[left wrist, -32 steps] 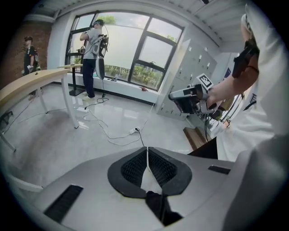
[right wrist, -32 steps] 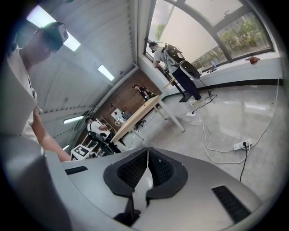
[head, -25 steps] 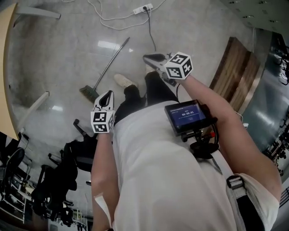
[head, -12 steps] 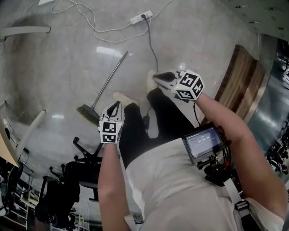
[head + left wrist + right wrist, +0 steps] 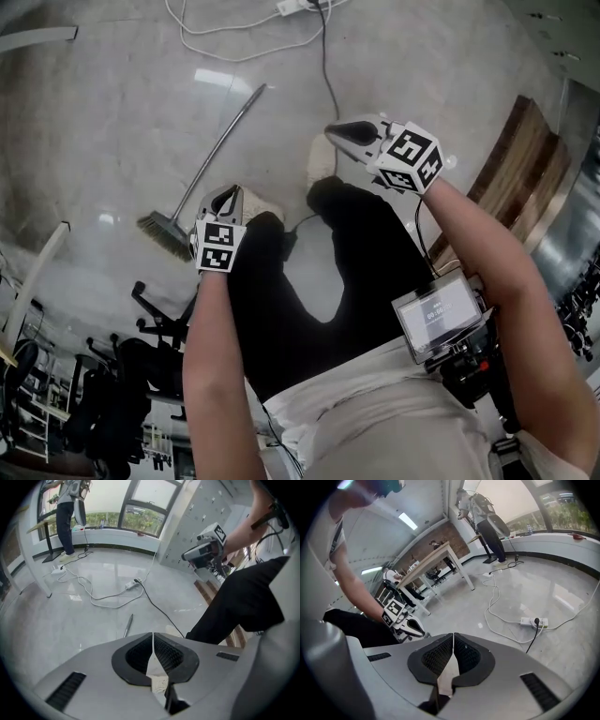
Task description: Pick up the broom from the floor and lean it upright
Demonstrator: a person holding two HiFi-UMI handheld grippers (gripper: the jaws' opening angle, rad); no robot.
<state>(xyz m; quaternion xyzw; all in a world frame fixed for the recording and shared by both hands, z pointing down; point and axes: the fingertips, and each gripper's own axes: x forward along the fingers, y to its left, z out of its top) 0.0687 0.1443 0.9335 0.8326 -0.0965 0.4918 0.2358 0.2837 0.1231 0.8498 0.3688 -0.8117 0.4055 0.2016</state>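
Both grippers are pinched closed and hold nothing: the left gripper [image 5: 153, 637] shows its ribbed pads meeting in a thin seam, and the right gripper [image 5: 453, 638] shows the same.

From the head view, the left one hangs just right of the brush end of the broom [image 5: 214, 155]. The right one is farther forward, above a pale shoe [image 5: 322, 155]. The broom lies flat on the glossy grey floor [image 5: 112, 122], with its bristles toward the person. Its metal handle runs away toward a white power strip [image 5: 292, 7]. Neither gripper seems to touch it, though the steep angle makes that hard to judge.

A black cable [image 5: 325, 66] runs from the strip toward the person's feet. A wooden panel [image 5: 511, 159] lies to the right and office chairs [image 5: 155, 323] to the lower left. In the right gripper view, a table [image 5: 426, 566] and a standing person [image 5: 485, 517] are farther off.
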